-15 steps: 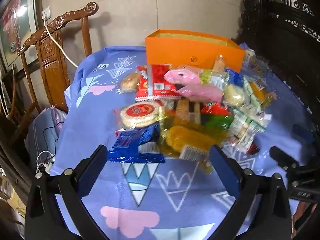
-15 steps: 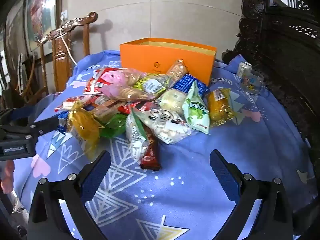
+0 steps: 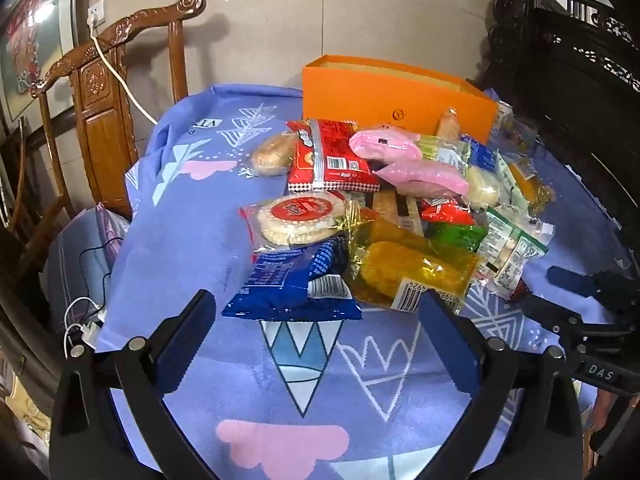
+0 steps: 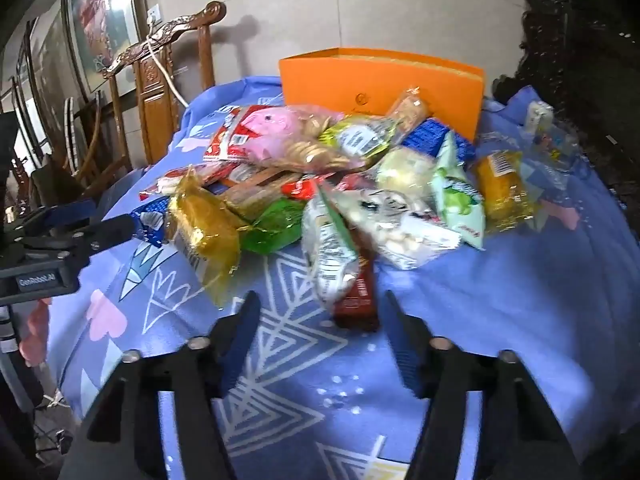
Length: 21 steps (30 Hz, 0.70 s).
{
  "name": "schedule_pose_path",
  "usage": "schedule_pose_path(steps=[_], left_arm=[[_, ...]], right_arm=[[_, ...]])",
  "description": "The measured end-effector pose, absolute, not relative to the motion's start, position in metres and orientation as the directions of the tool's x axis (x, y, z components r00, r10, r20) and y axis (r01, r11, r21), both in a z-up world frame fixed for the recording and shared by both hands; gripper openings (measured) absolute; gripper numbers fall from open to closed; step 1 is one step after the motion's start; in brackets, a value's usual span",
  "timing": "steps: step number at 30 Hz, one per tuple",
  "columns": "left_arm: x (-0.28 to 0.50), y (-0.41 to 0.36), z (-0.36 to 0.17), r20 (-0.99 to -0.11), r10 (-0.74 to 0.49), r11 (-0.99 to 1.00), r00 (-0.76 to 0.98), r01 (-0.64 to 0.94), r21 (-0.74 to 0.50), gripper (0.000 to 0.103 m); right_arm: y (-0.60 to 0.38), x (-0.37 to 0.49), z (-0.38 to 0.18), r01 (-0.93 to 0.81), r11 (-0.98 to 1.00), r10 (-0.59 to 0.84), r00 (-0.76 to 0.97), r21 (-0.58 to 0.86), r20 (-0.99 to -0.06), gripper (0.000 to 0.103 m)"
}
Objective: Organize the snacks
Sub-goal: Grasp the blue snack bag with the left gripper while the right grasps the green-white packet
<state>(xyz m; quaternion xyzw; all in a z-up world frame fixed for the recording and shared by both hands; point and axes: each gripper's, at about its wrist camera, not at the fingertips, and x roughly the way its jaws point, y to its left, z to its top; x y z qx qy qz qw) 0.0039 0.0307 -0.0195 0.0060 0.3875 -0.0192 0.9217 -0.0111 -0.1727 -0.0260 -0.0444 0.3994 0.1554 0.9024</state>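
A heap of wrapped snacks lies on a blue patterned tablecloth point(image 3: 192, 240) in front of an open orange box point(image 3: 396, 96), which also shows in the right wrist view point(image 4: 380, 88). My left gripper point(image 3: 316, 316) is open and empty just before a blue packet point(image 3: 292, 284) and a yellow packet point(image 3: 404, 268). My right gripper point(image 4: 320, 316) is open, narrower than before, and empty, with a dark red bar point(image 4: 358, 300) and a white-green packet point(image 4: 328, 252) just ahead between its jaws. Each gripper shows in the other's view, the right point(image 3: 580, 296) and the left point(image 4: 80, 228).
A carved wooden chair point(image 3: 108, 120) stands at the table's left with a white cable over it. Dark carved furniture point(image 3: 580, 60) stands at the right. A round rice cracker pack point(image 3: 300, 220), a red packet point(image 3: 332, 156) and pink packets point(image 3: 420, 176) top the heap.
Both grippers have moved closer to the heap. The right gripper's jaws have narrowed and it has shifted left toward the dark red bar. No snack has moved.
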Motion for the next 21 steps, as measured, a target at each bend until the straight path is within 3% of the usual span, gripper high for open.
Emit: schedule_pose_path(steps=[8,12,19,21], left_arm=[[0.008,0.037,-0.026,-0.721,-0.026,1.000,0.692,0.028,-0.009,0.099],[0.010,0.040,-0.029,-0.723,-0.020,1.000,0.691,0.028,-0.001,0.099],[0.010,0.051,-0.026,-0.713,-0.016,1.000,0.701,0.017,-0.005,0.099],[0.011,0.053,-0.026,-0.716,-0.014,1.000,0.698,0.009,-0.011,0.099]], right_arm=[[-0.155,0.024,-0.048,-0.313,0.949,0.220,0.589,0.032,-0.778,0.039],[-0.160,0.042,-0.050,-0.281,0.956,0.244,0.585,0.089,-0.773,0.020],[-0.170,0.057,-0.053,-0.251,0.950,0.298,0.550,0.186,-0.780,0.026],[-0.171,0.061,-0.053,-0.234,0.944,0.325,0.542,0.232,-0.775,0.035]])
